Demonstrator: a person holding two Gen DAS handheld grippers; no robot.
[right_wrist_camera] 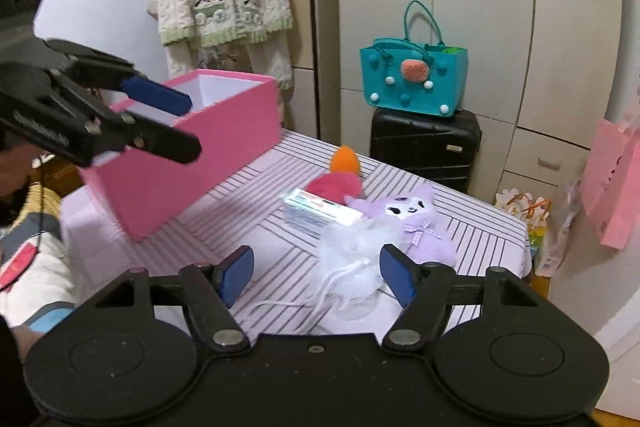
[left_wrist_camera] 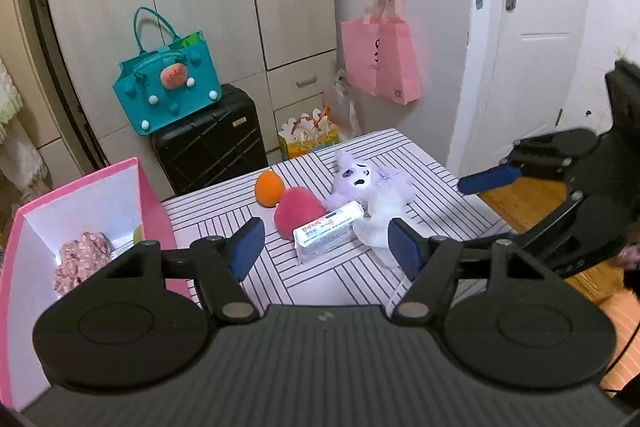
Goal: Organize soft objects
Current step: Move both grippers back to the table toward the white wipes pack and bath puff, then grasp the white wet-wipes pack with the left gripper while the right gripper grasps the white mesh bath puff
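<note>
On the striped table (left_wrist_camera: 320,279) lie an orange plush (left_wrist_camera: 269,188), a pink plush (left_wrist_camera: 298,211), a white tissue pack (left_wrist_camera: 328,235), a purple plush toy (left_wrist_camera: 362,181) and a white fluffy mesh puff (left_wrist_camera: 380,223). They also show in the right wrist view: orange plush (right_wrist_camera: 345,159), pink plush (right_wrist_camera: 334,185), tissue pack (right_wrist_camera: 320,211), purple toy (right_wrist_camera: 416,223), puff (right_wrist_camera: 352,259). My left gripper (left_wrist_camera: 326,247) is open and empty above the tissue pack. My right gripper (right_wrist_camera: 316,275) is open and empty over the puff. A pink box (left_wrist_camera: 80,223) holds a floral cloth (left_wrist_camera: 82,259).
The pink box (right_wrist_camera: 192,155) stands at the table's left side. A black suitcase (left_wrist_camera: 210,143) with a teal bag (left_wrist_camera: 168,87) stands behind the table. A pink bag (left_wrist_camera: 380,63) hangs on the wall. A door (left_wrist_camera: 532,39) is at the right.
</note>
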